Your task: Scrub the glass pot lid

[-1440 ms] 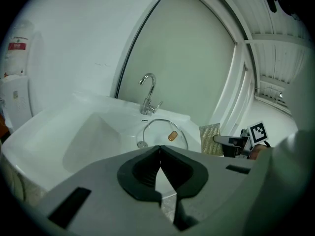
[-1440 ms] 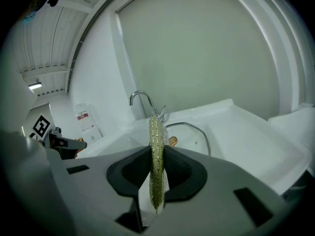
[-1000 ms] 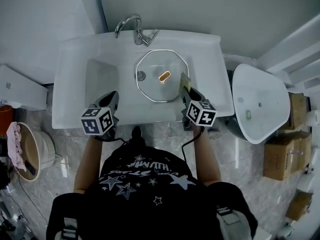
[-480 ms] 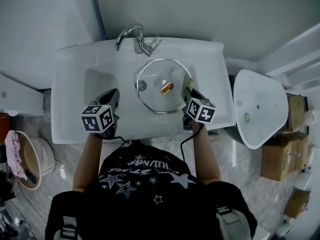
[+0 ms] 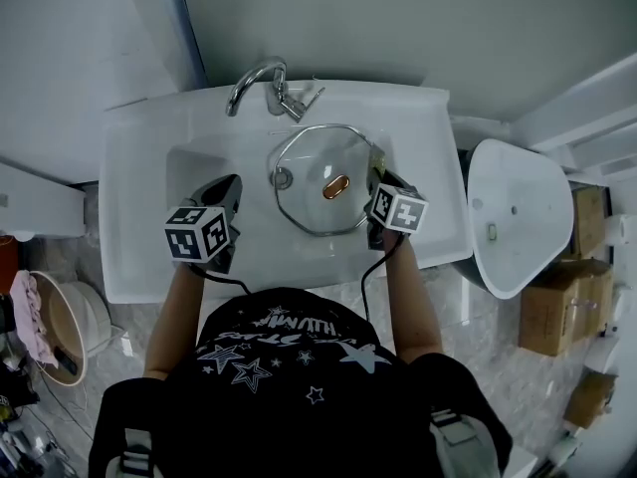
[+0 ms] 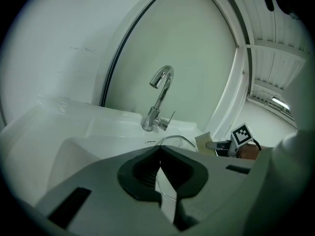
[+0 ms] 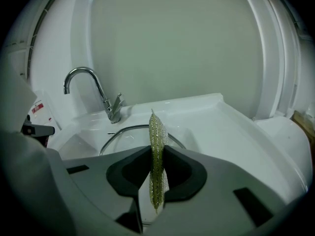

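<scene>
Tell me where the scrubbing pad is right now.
The scrubbing pad is clamped in the right gripper, by the right edge of the glass lid lying in the sink.

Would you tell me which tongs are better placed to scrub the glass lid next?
Right: the right tongs clamp the scouring pad by the lid; the left tongs are shut, empty.

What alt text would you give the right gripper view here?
The right gripper is shut on a thin green scrub pad, seen edge-on. Beyond it the glass pot lid lies in the white sink, with a chrome faucet behind at the left.
</scene>
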